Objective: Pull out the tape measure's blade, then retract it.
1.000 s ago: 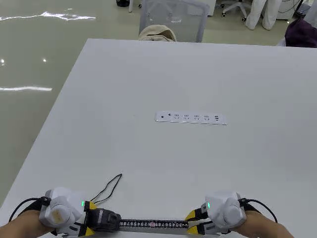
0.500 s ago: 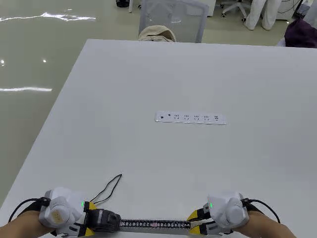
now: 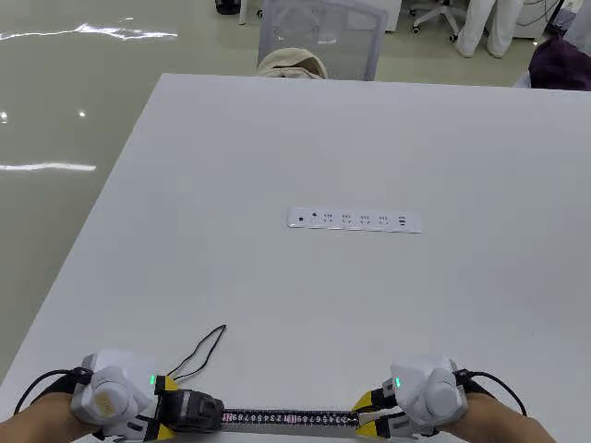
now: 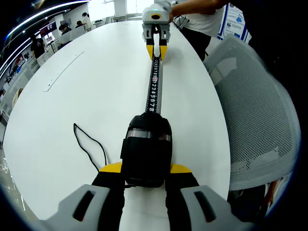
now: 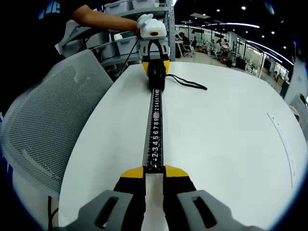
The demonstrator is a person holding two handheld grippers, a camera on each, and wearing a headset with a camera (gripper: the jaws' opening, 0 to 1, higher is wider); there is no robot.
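Note:
A black tape measure case sits near the table's front edge, held between the yellow-tipped fingers of my left gripper. In the left gripper view the case is clamped between the jaws of the left gripper. Its numbered blade stretches rightward to my right gripper, which is shut on the blade's end. In the right gripper view the blade runs from the right gripper away to the case. A thin black wrist strap trails from the case across the table.
A white power strip lies flat mid-table. The white table spreads wide beyond it. A mesh chair with a beige cap stands at the far edge; another mesh chair is close behind the front edge.
The right gripper has slid a little further right, drawing slightly more blade out of the case. The left gripper and case have stayed put.

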